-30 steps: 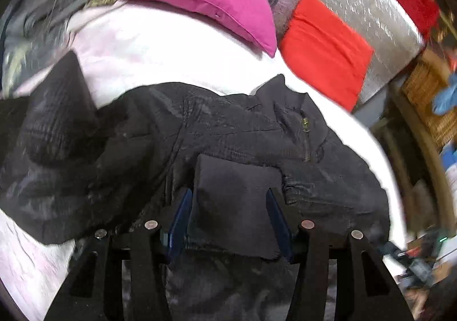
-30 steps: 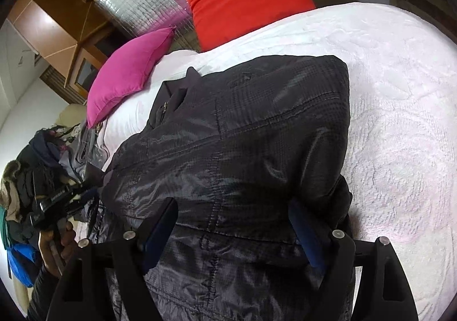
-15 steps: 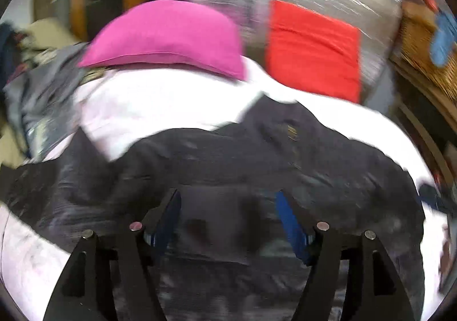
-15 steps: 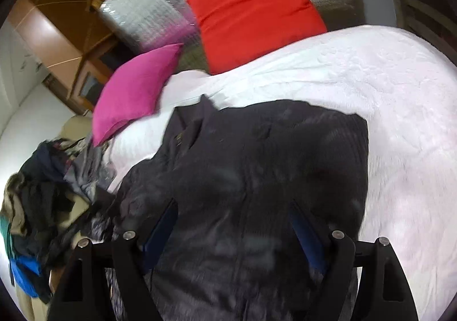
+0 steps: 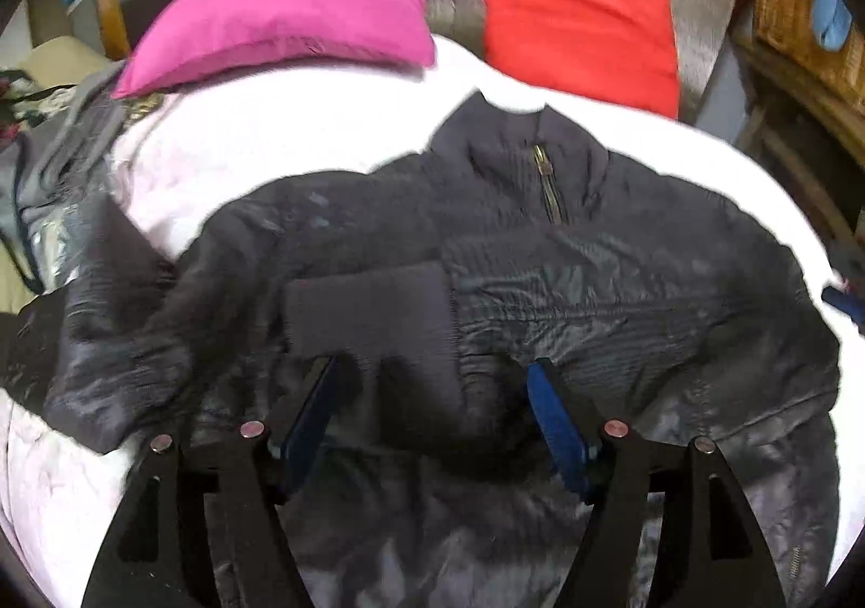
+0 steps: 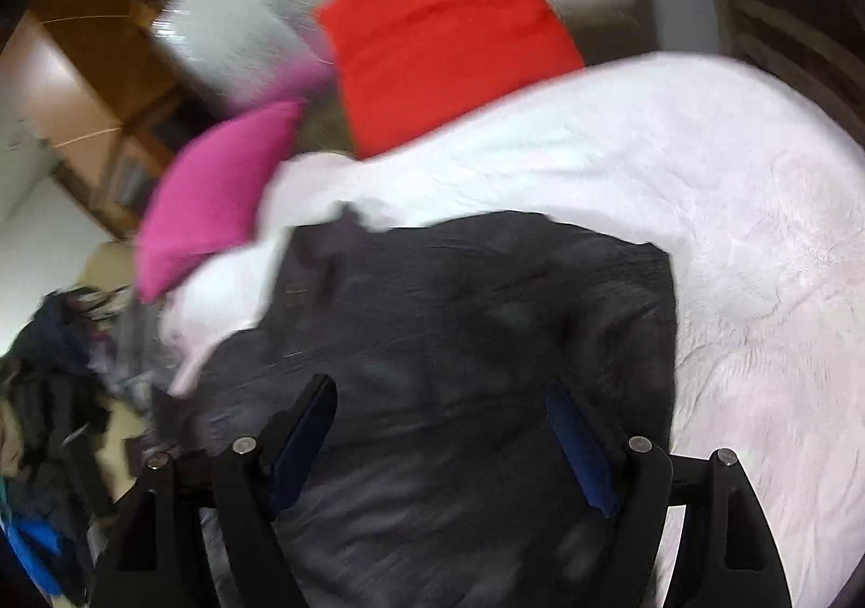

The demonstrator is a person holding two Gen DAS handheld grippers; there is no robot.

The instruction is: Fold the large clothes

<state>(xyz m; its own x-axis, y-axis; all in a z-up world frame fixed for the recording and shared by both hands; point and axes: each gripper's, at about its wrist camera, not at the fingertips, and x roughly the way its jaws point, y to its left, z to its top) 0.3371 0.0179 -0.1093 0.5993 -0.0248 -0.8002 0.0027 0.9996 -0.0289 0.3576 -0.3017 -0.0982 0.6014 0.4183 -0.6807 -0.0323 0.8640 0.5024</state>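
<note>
my left gripper (image 5: pixel 432 419) has just been opening and now stands released above the knit cuff (image 5: pixel 373 316) of the sleeve laid across the black jacket (image 5: pixel 621 284), which lies zipped, collar toward the pillows, on the white bedspread (image 5: pixel 259 138). my right gripper (image 6: pixel 440 438) hangs open over the jacket's right side, holding nothing. next i'd pinch the hem evenly with both. the hem is cut off behind my fingers, and motion blur smears the seams.
</note>
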